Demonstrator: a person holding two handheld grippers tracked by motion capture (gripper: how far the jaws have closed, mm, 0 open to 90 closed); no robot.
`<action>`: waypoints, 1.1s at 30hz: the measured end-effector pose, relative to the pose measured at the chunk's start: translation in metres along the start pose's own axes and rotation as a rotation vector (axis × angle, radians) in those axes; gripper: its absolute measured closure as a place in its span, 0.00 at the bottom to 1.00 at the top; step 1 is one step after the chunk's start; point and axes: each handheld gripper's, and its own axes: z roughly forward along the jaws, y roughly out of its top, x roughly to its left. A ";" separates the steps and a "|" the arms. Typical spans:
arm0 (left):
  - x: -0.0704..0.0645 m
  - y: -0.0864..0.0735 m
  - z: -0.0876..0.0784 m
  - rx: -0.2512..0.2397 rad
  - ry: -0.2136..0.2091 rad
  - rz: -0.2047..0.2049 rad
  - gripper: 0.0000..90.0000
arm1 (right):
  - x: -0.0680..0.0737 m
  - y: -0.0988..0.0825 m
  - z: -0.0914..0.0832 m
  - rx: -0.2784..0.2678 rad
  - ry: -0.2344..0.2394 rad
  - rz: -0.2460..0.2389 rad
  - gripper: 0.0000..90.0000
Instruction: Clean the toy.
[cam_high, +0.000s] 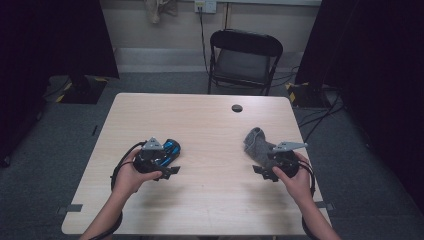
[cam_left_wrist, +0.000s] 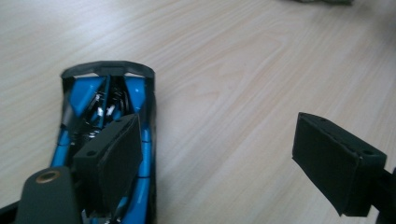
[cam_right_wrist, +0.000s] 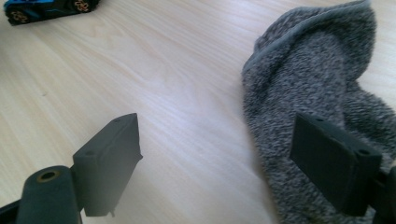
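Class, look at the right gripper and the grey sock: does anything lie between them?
Nothing visible does. The right gripper stands open right at the sock; one jaw is over the sock's edge, the other over bare table. The toy car lies far off across the table.

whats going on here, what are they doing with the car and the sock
A person at a wooden table holds a two-jaw gripper in each hand. The left gripper is open over a blue and black toy car, one jaw above it, not clamping it. The right gripper is open beside a grey sock, one jaw over the fabric. Both things lie on the table, neither gripped.
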 end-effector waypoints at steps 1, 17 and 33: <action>-0.002 -0.002 0.000 0.003 -0.011 0.001 0.17 | 0.002 -0.002 0.000 -0.003 0.007 0.000 0.18; -0.028 -0.023 0.019 0.027 -0.100 0.022 0.18 | 0.023 -0.020 0.002 0.016 0.074 -0.026 0.18; -0.049 -0.034 0.033 0.054 -0.154 0.055 0.18 | 0.040 -0.039 0.014 0.043 0.113 -0.037 0.18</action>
